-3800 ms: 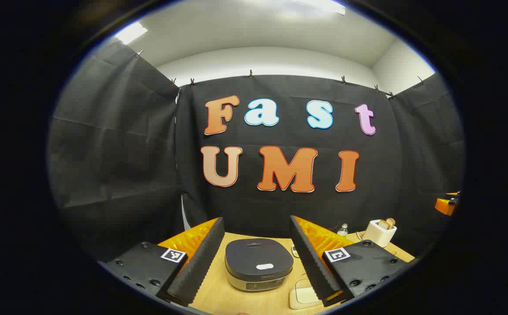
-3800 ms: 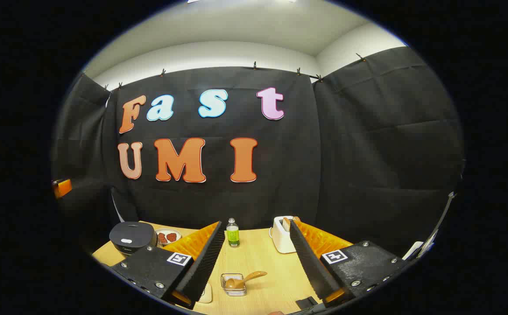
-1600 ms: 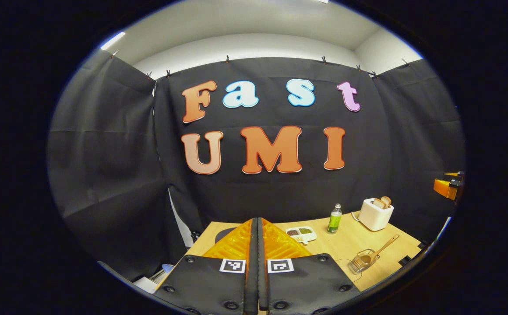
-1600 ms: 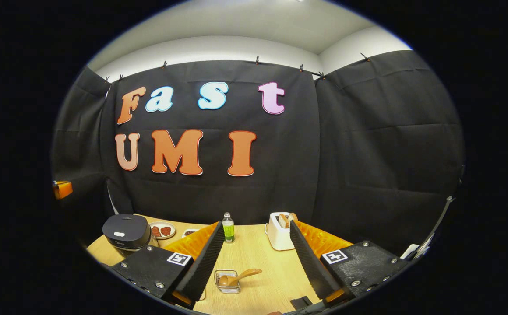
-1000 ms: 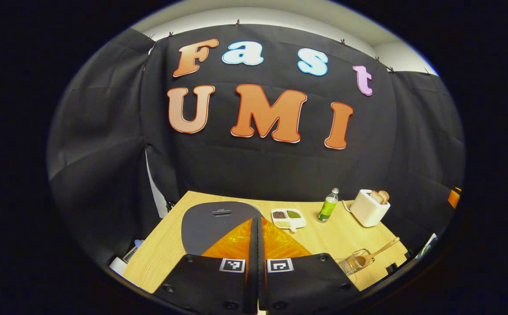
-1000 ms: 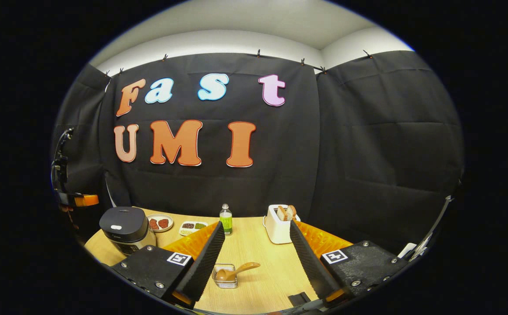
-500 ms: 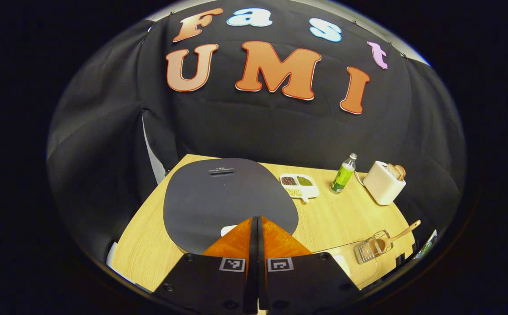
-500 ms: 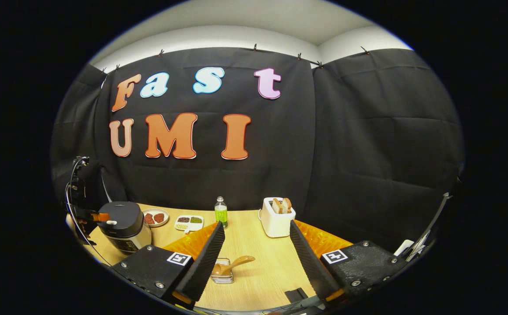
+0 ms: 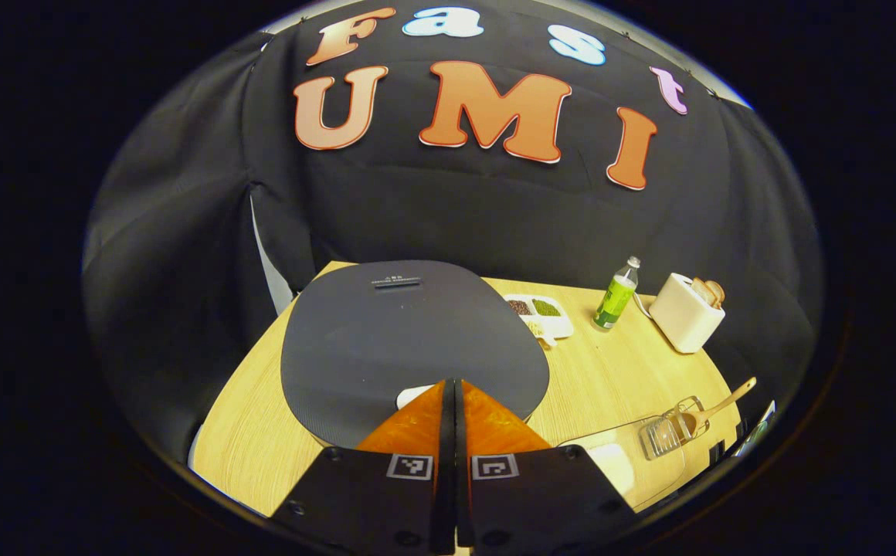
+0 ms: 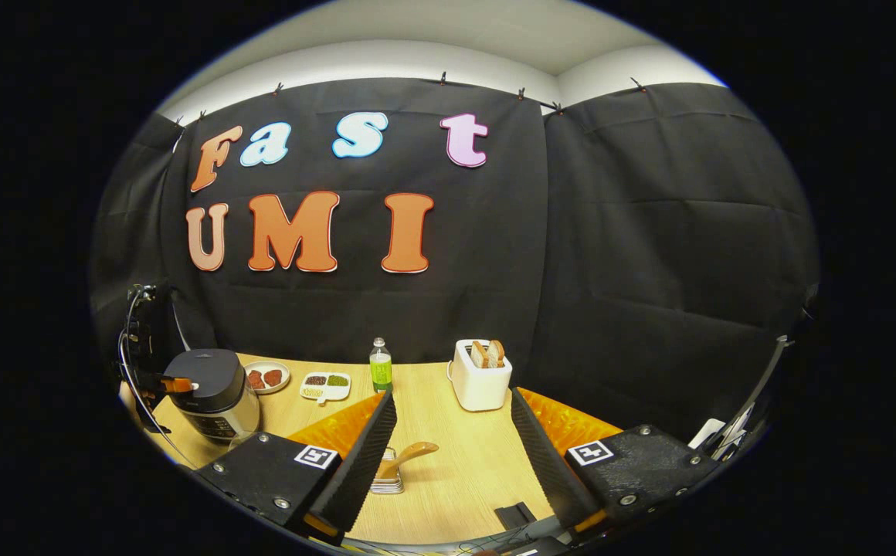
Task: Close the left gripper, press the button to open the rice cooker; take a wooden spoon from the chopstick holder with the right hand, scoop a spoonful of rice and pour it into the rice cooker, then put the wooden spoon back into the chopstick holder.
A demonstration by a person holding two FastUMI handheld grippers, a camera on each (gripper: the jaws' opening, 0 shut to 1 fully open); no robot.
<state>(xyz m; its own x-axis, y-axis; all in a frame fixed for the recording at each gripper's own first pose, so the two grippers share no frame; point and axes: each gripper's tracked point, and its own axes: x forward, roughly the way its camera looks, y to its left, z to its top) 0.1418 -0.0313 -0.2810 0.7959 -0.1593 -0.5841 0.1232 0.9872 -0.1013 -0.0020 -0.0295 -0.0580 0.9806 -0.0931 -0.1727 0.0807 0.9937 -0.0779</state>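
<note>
My left gripper is clenched, fingers flat against each other with nothing between them, its tip down at the pale release button on the front edge of the rice cooker; I can't tell whether it actually touches. I judge the cooker heavy and rigid enough to stay put under a press, and the smooth lid offers no grip, so the small button is the only place to act, square on so the tip doesn't slide off. My right gripper hangs wide open over the table, holding nothing. Just past its left finger sits the chopstick holder, a low wire-and-clear caddy, with the wooden spoon lying bowl-down in it and the handle slanting up and out to the right. The spoon looks light, stiff and a bit slick (varnished, I'd guess), so I'd pinch the bare handle mid-length. Farther left, the cooker is a dark, rounded-lid pot with a metallic body, lid still down.
</note>
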